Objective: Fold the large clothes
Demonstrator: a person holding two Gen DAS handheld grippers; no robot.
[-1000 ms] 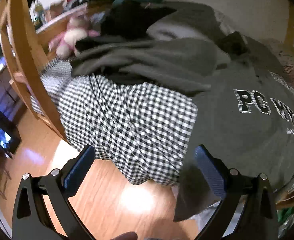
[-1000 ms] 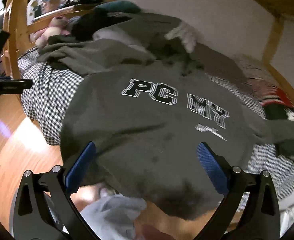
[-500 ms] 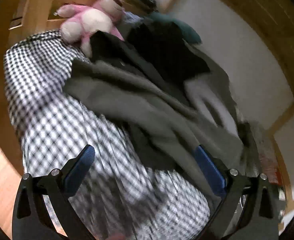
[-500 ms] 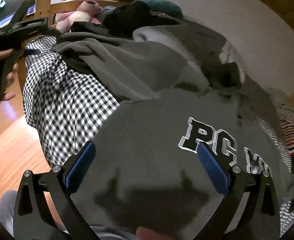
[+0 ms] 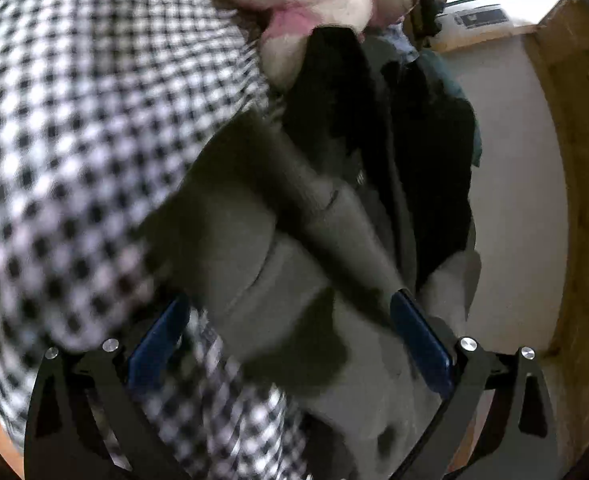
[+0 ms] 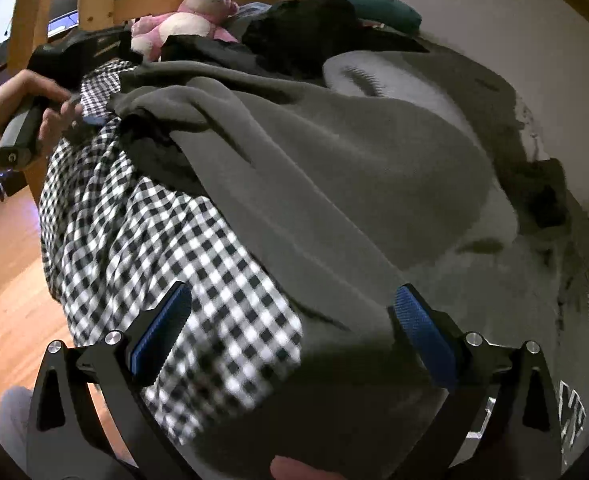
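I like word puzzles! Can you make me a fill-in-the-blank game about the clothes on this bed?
1. The bed sheet has a black and white ____ pattern.
2. The plush toy near the wooden frame is mostly ____.
3. The big sweatshirt lying on the sheet is ____ in colour.
4. The jaws of the right hand-held gripper are ____.

Missing words: checked; pink; grey; open

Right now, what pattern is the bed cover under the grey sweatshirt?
Black-and-white gingham check on the bed cover, clearest in the right wrist view.
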